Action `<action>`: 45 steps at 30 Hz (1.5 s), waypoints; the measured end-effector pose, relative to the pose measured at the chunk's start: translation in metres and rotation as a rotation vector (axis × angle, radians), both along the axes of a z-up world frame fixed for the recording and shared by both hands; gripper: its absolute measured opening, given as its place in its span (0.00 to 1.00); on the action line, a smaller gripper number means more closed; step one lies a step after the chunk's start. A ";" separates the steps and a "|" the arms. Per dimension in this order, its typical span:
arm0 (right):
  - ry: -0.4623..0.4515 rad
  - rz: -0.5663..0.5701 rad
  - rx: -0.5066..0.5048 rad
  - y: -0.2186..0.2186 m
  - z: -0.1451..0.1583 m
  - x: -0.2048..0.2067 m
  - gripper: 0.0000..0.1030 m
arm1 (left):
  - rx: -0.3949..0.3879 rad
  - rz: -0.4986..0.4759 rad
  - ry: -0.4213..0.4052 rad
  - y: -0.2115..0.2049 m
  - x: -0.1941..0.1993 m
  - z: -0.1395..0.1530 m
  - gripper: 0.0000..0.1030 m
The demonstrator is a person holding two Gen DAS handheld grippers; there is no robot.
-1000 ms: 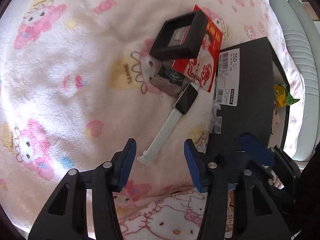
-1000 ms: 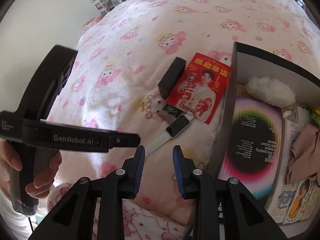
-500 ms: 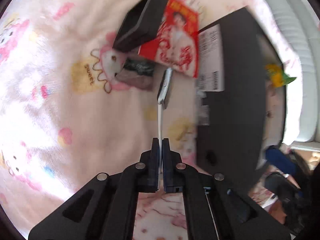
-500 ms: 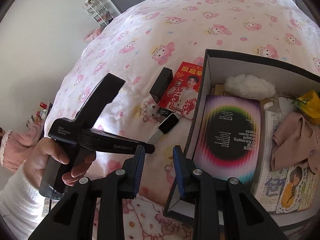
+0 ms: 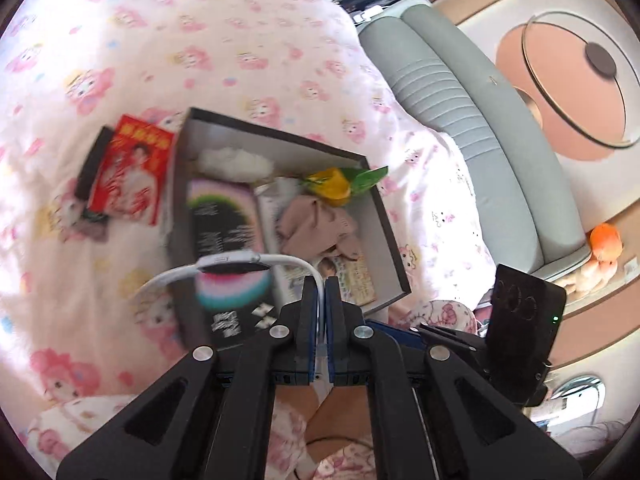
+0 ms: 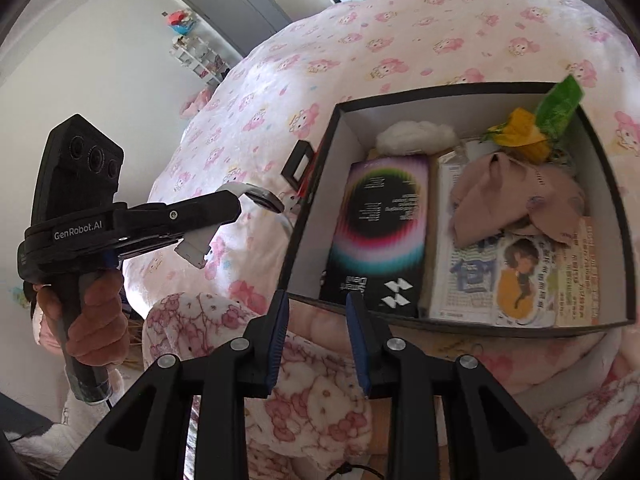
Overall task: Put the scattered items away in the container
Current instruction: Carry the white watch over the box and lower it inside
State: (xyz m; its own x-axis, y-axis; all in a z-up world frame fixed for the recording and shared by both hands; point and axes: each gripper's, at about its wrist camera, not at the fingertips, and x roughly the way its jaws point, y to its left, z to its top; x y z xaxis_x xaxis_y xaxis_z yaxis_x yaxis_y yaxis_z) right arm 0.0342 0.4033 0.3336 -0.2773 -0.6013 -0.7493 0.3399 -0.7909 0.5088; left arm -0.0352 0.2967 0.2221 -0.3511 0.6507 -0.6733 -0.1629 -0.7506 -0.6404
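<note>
The left gripper (image 5: 319,292) is pinching the white strap of the smartwatch (image 5: 232,263), which hangs in the air over the near left corner of the black box (image 5: 394,236) on the bed, so the carry-in step is under way, and the next move likely calls for bringing it past the rim before letting go. The right gripper (image 6: 316,334), jaws spread and empty, hovers by the box's near edge; only the left view shows the red booklet (image 5: 134,170) left on the blanket beside the box's left wall, while the right view shows the hand (image 6: 94,320) holding the left gripper
</note>
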 end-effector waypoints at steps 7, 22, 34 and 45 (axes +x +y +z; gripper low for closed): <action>-0.012 -0.142 0.018 0.061 -0.010 0.000 0.27 | 0.001 -0.065 -0.054 0.071 -0.026 -0.048 0.01; -0.081 -0.158 0.096 0.065 -0.051 -0.048 0.41 | 0.005 -0.080 -0.211 0.103 -0.060 -0.105 0.19; -0.029 -0.024 0.260 0.048 -0.068 -0.105 0.30 | -0.295 0.032 -0.205 0.070 -0.094 -0.104 0.25; -0.106 0.022 0.341 0.027 -0.098 -0.131 0.32 | -0.285 0.017 -0.181 0.059 -0.077 -0.109 0.32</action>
State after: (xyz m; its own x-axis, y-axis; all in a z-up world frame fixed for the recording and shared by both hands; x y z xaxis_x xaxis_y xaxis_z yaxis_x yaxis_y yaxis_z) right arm -0.0965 0.4307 0.2355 -0.1774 -0.3170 -0.9317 0.3181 -0.9144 0.2505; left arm -0.1123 0.3557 0.1132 -0.2183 0.4226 -0.8796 -0.0520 -0.9051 -0.4220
